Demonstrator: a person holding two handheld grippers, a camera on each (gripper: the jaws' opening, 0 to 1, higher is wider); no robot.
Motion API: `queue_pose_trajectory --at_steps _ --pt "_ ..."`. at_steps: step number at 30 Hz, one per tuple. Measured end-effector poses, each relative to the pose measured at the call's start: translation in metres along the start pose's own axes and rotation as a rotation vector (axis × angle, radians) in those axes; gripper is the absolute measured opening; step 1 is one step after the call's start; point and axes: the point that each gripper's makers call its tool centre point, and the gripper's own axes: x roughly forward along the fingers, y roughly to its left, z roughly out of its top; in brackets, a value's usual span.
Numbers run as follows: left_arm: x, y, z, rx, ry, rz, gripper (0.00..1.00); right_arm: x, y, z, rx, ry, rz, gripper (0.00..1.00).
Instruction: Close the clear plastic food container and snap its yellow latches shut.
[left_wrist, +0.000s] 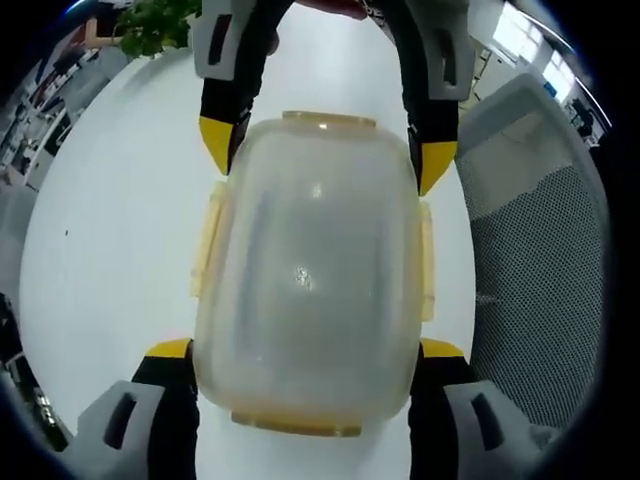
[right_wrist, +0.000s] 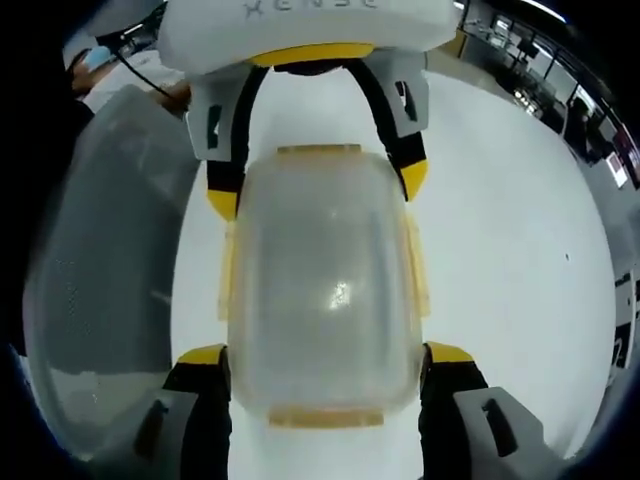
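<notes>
mesh chair beside container

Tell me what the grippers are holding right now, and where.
Both grip the container: left gripper at one end, right gripper at the opposite end, jaws against its long sides.

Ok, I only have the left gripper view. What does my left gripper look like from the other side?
Observer: In the right gripper view, the left gripper straddles the far end of the container. Its white housing sits above and carries grey lettering.
Operator: And the right gripper's own tips?
Observer: The right gripper has one yellow tip on each side of the container's near end, right at the walls. I can't tell whether they press on it.
</notes>
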Motion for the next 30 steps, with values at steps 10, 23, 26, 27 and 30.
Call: queue_pose_trajectory --at_steps 10,23,26,27,30 --pt "-0.002 -0.001 -0.014 -0.010 -0.004 -0.002 0.90 0.005 0.002 0.013 -0.003 -0.010 0.004 0.78" --pt "-0.003 0.005 -0.041 0.045 0.039 0.052 0.94 0.012 0.004 0.035 0.009 -0.028 0.001 0.78" --pt "-0.001 0.001 -0.038 0.062 0.034 0.054 0.93 0.012 0.003 0.033 0.000 -0.014 0.001 0.78" --pt "-0.002 0.001 -0.037 0.055 0.022 0.052 0.93 0.012 0.003 0.033 -0.004 -0.016 0.001 0.77" --pt "-0.004 0.001 -0.036 0.037 0.003 0.028 0.92 0.011 0.004 0.032 -0.008 -0.029 0.004 0.77"
